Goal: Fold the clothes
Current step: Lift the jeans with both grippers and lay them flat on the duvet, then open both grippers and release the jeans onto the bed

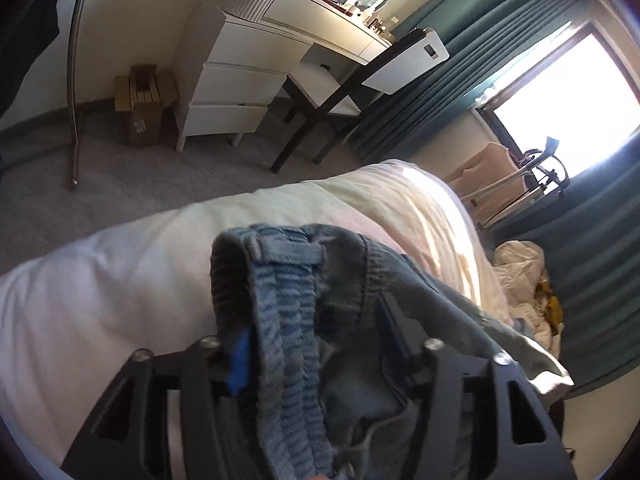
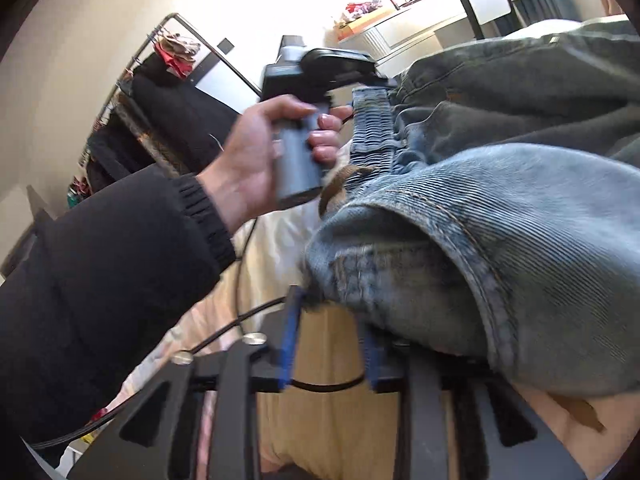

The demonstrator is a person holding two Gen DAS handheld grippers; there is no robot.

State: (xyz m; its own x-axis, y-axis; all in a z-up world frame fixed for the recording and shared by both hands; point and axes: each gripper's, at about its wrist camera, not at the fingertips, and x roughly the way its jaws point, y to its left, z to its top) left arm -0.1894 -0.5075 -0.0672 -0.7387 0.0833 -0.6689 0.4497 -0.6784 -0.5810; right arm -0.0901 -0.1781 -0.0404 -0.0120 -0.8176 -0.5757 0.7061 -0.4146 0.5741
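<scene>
The jeans (image 1: 304, 320), faded blue denim with a ribbed elastic waistband, lie bunched over the bed (image 1: 120, 280), its cover pale and soft. In the left wrist view the waistband runs from 6 toward 12 o'clock between the wide-standing jaws of the left gripper (image 1: 316, 344), slack, with no pad clearly pressing on it. In the right wrist view the right gripper (image 2: 332, 336) has its jaws partly apart with nothing pinched; the denim heap sits at 1 to 3 o'clock, spilling over the right-hand finger. The left hand (image 2: 256, 156) is at 11 o'clock, so the left gripper seems nearer the waistband
</scene>
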